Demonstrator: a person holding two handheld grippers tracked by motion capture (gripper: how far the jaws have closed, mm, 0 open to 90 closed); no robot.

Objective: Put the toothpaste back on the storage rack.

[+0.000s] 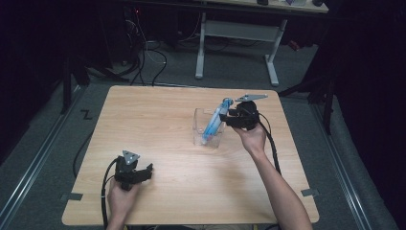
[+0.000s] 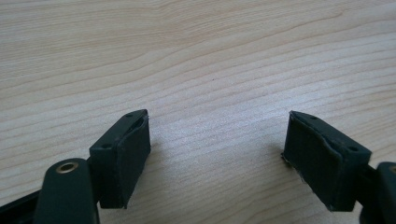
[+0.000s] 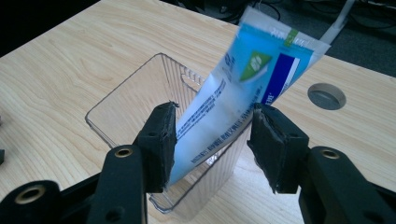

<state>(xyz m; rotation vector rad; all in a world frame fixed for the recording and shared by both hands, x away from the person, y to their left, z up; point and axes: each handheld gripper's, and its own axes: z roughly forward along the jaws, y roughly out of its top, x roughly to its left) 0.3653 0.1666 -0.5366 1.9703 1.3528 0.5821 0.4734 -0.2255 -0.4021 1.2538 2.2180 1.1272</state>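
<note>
High view: my right gripper (image 1: 230, 116) is at the clear plastic box (image 1: 208, 128) near the table (image 1: 158, 120) centre-right. A blue-white tube (image 1: 214, 122) stands tilted inside the box, top end leaning out toward my gripper. My left gripper (image 1: 141, 171) rests low at the near-left edge, well apart from the box. Behind the table: a white desk frame (image 1: 237, 33) and cables on the floor.

Left gripper view: jaws wide apart, nothing btw them, just bare wood.

Right gripper view: jaws about half open, w/ the tube (image 3: 243, 93) btw them; left pad is just beside the tube, right pad looks apart from it, so no firm grip. The box wall (image 3: 126, 100) sits right behind the jaws. A grey cable hole (image 3: 327, 95) is in the table, beyond the tube.
</note>
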